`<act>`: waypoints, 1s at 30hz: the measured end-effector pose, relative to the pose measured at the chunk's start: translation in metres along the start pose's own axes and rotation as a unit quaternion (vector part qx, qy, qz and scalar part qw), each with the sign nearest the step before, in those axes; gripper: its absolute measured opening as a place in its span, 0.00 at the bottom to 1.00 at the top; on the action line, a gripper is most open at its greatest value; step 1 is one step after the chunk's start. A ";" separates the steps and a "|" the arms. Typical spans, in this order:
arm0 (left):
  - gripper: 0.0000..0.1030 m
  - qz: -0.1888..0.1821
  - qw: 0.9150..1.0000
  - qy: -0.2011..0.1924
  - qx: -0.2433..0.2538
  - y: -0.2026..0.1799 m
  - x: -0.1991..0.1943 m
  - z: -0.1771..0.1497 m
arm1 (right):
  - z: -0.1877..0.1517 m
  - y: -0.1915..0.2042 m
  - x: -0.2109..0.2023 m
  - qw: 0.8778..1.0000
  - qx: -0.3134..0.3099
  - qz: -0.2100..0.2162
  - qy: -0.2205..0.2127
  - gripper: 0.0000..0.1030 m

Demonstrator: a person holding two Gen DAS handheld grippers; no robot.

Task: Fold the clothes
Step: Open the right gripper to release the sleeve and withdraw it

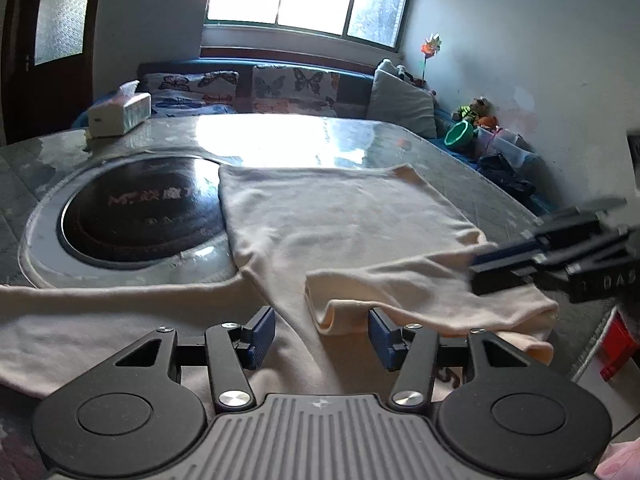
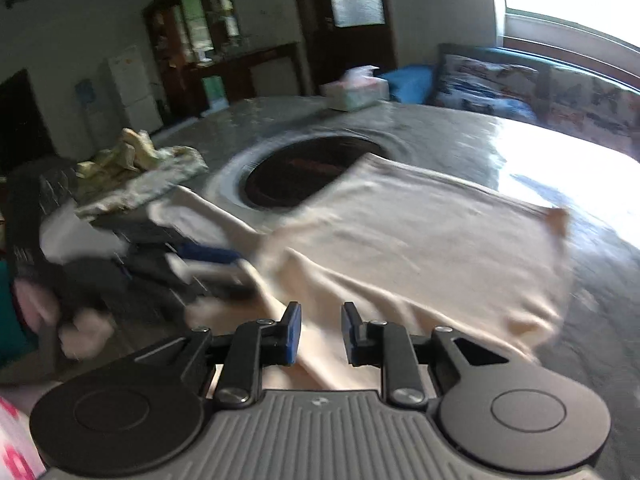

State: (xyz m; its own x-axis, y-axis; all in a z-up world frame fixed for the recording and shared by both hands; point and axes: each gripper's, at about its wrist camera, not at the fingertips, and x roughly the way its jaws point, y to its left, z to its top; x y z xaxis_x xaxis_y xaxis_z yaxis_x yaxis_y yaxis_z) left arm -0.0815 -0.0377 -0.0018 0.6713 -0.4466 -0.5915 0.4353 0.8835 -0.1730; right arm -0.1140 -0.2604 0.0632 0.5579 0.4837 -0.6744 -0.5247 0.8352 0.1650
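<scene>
A cream garment (image 1: 340, 220) lies spread flat on the grey table (image 1: 460, 160), its far edge partly over a dark round cooktop. One sleeve (image 1: 420, 300) is folded across the near right part. My left gripper (image 1: 322, 328) hovers open just above the cloth, its right finger at the sleeve's folded edge. My right gripper (image 1: 486, 268) reaches in from the right over that sleeve. In the right wrist view the garment (image 2: 420, 220) fills the middle, and my right gripper (image 2: 322, 332) stands a little open, a narrow gap between its pads and cloth under them. The left gripper (image 2: 208, 264) is a blur there.
A tissue box (image 1: 120, 114) stands at the table's far left corner. The round cooktop (image 1: 140, 216) is set into the table. A crumpled pile of cloth (image 2: 132, 160) lies at one table edge. A sofa with butterfly cushions (image 1: 296, 88) stands behind, and a green bowl (image 1: 462, 134) at the right.
</scene>
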 end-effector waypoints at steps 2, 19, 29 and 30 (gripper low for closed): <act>0.51 -0.007 1.000 -0.005 0.002 -0.001 0.000 0.004 | -0.012 -0.017 -0.008 1.000 0.020 -0.024 0.006 0.20; 0.34 -0.056 0.998 0.024 0.022 -0.028 0.041 0.014 | -0.012 -0.062 -0.008 0.997 0.027 -0.071 -0.009 0.20; 0.24 -0.016 1.000 0.007 0.009 -0.018 0.031 0.015 | -0.005 -0.054 0.013 0.997 -0.004 -0.082 0.005 0.19; 0.24 -0.016 1.000 0.005 0.013 -0.020 0.032 0.015 | -0.003 -0.050 0.016 0.997 -0.010 -0.076 0.005 0.19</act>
State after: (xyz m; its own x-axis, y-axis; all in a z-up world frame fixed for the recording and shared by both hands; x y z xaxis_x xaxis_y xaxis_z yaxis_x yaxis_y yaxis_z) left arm -0.0597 -0.0715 -0.0049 0.6515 -0.4730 -0.5931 0.4721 0.8648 -0.1711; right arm -0.0808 -0.2954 0.0420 0.6254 0.3498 -0.6975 -0.4483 0.8927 0.0458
